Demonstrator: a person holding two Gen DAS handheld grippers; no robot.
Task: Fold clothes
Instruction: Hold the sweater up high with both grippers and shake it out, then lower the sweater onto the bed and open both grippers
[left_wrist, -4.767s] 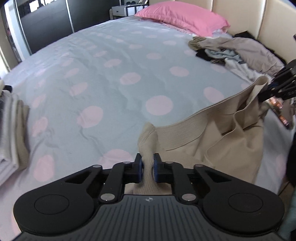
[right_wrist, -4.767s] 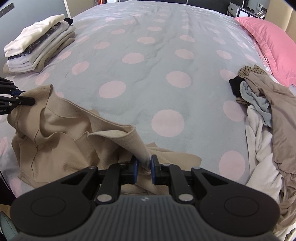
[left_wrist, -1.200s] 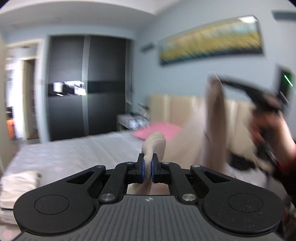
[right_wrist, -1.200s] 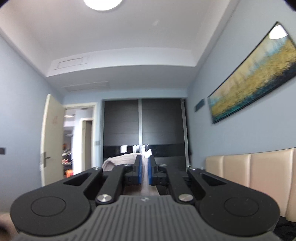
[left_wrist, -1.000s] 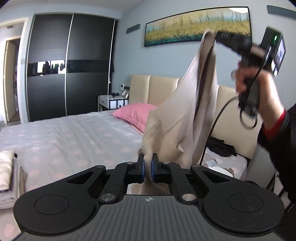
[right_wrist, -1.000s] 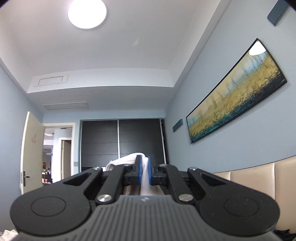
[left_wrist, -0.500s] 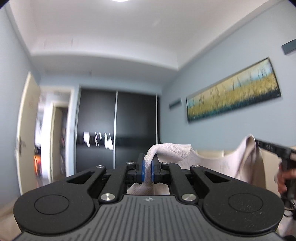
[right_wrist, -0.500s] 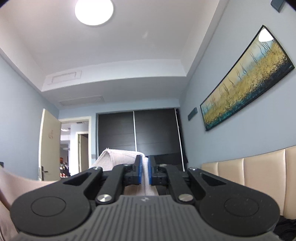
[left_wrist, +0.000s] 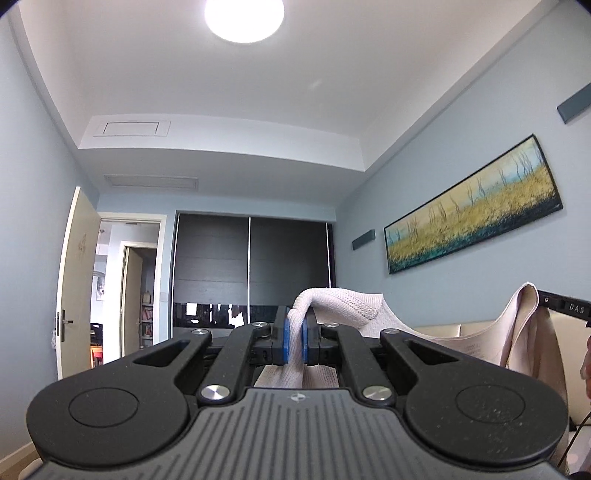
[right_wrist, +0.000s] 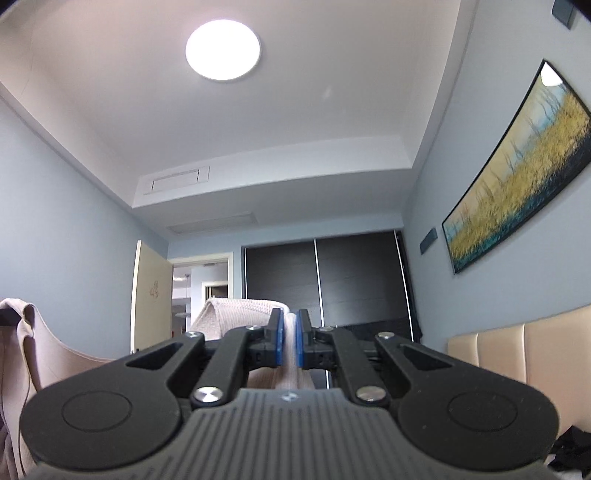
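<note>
Left hand-held gripper (left_wrist: 293, 341) clamped on beige garment (left_wrist: 343, 304) | right hand-held gripper (right_wrist: 290, 341) clamped too | garment raised, spread, unfolded; folding remains

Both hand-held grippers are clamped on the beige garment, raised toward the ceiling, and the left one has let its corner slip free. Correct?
Not quite. The left hand-held gripper has not lost its corner: the left wrist view shows the beige garment pinched between its pads. The right hand-held gripper is clamped too, both raised.

left gripper (left_wrist: 294, 341): we hold it raised, tilted up, jaws clamped on cloth (left_wrist: 341, 301) | right gripper (right_wrist: 290, 345): raised level with it, tilted up, jaws pinched on the cloth too | our right hand (left_wrist: 585, 365): barely in view at the edge
</note>
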